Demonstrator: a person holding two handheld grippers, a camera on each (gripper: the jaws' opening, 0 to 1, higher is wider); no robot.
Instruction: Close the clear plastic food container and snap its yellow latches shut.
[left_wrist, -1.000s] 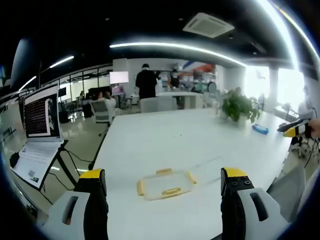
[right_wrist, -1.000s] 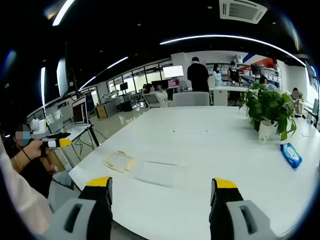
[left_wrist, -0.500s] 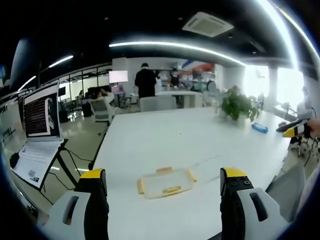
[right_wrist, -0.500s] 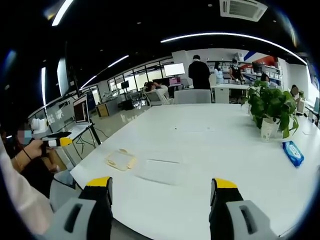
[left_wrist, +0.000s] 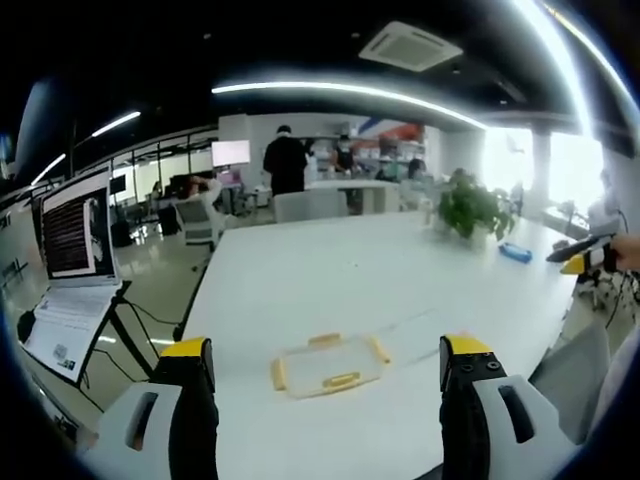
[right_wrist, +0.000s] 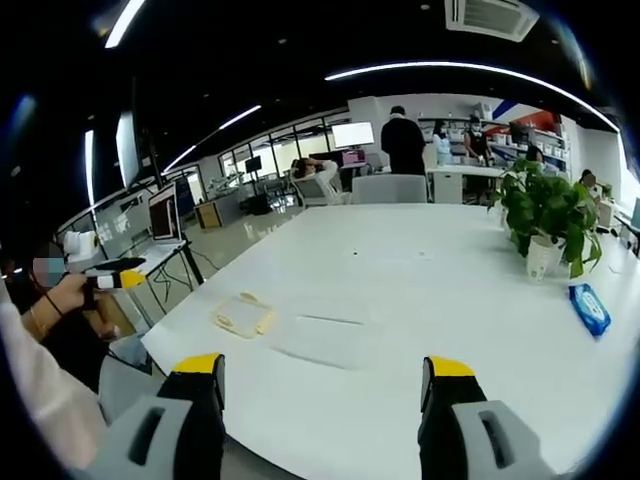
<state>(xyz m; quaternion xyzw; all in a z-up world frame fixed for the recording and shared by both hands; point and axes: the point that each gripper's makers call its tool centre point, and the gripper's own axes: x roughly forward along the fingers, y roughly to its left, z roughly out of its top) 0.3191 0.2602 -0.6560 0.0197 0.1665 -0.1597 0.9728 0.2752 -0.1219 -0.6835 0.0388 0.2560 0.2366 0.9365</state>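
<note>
- We hold the left gripper (left_wrist: 328, 368) with its jaws wide apart and nothing between them; the right gripper (right_wrist: 322, 385) is also wide and holds nothing.
- The lid (left_wrist: 328, 364) with its yellow latches (left_wrist: 343, 380) lies flat on the white surface (left_wrist: 330, 280), near the edge closest to us, between the left jaws in the left gripper view.
- In the right gripper view a faint clear shape lies just beside the lid (right_wrist: 242, 317); we judge it is the clear container (right_wrist: 325, 338), but it is hard to see.
- Both grippers are well apart from these things, so we think the step in hand is the approach.
- To do it well, we should come down slowly to the lid and take it by a bare edge, not by a latch.
- The clear plastic is difficult to see, so we should line the lid over the rim of the container with care before we press.
- One gripper can steady the container, because it may slide on the smooth surface.
</note>
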